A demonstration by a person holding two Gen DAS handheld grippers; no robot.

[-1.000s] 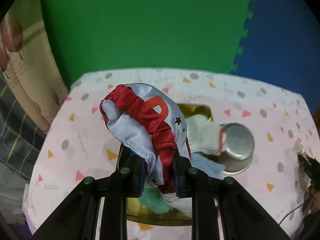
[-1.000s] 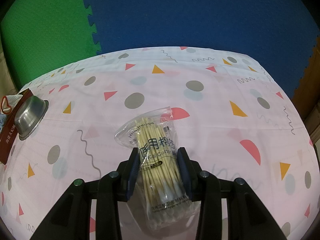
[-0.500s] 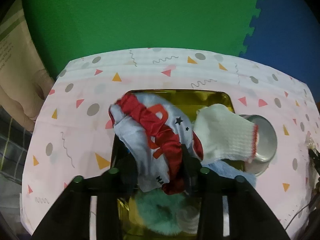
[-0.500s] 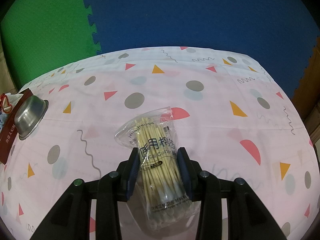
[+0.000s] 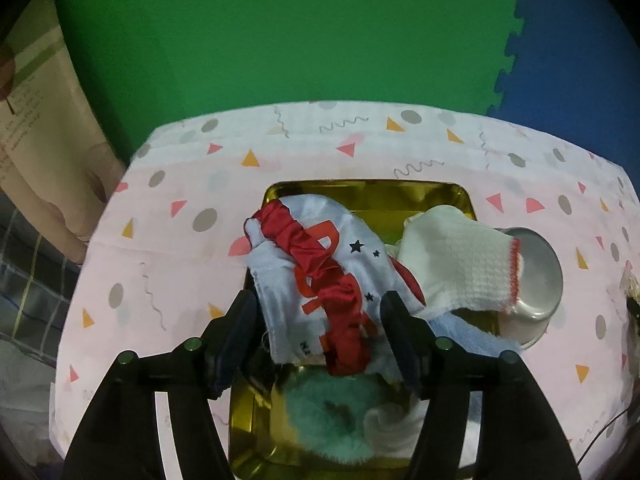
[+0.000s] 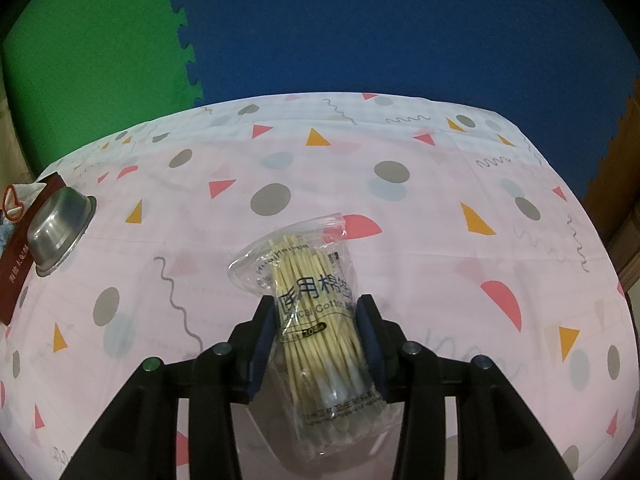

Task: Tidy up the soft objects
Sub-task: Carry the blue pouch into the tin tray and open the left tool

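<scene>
The left gripper (image 5: 320, 334) is hanging spread wide, the white-and-red satin cloth (image 5: 320, 280) lying released between its fingers over the gold metal tray (image 5: 372, 192); lifting straight up should avoid snagging it. The right gripper (image 6: 318, 340) is clenching the clear bag of cotton swabs (image 6: 316, 320)

"Cotton", partly hidden, on the swab bag (image 6: 316, 304)

A tray (image 5: 372, 194) sits on the table (image 5: 180, 240), holding a cloth pouch (image 5: 320, 272) at its left, a knit glove (image 5: 460, 264) at its right and a fluffy item (image 5: 324, 412) nearest the camera. A metal bowl (image 5: 540, 280) stands just right of the tray, touching the glove. Well apart, a bag of cotton swabs (image 6: 316, 320) lies on the table.
</scene>
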